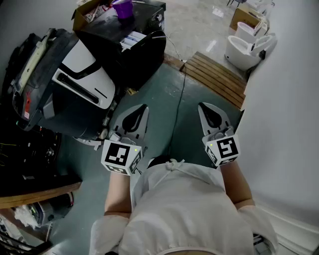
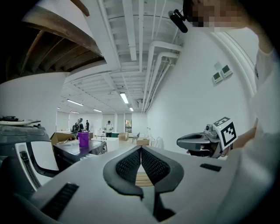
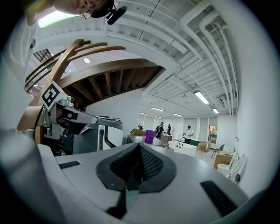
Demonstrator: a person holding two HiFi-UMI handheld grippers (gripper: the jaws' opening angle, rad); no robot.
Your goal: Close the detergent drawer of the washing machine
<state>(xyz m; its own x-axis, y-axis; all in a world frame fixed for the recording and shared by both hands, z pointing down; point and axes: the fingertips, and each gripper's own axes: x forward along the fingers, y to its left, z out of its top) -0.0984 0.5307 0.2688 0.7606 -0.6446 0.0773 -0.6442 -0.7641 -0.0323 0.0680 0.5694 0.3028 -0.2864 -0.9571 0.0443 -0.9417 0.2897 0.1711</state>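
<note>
The washing machine [image 1: 79,74], black with a white front panel, lies tilted at the left of the head view; I cannot make out its detergent drawer. My left gripper [image 1: 143,108] hangs over the grey-green floor to the right of the machine, apart from it, shut and holding nothing. My right gripper [image 1: 203,106] is level with it further right, also shut and holding nothing. In the left gripper view the pads [image 2: 131,165] meet at the tip, and the machine [image 2: 37,157] shows at the left. In the right gripper view the machine [image 3: 101,136] stands behind the left gripper [image 3: 65,114].
A black cabinet [image 1: 142,37] behind the machine carries a purple cup [image 1: 123,8]. A wooden slatted platform [image 1: 215,75] lies ahead on the right, with white toilets [image 1: 245,46] beyond it. A white wall [image 1: 286,119] runs close along the right. Dark equipment [image 1: 25,149] crowds the left.
</note>
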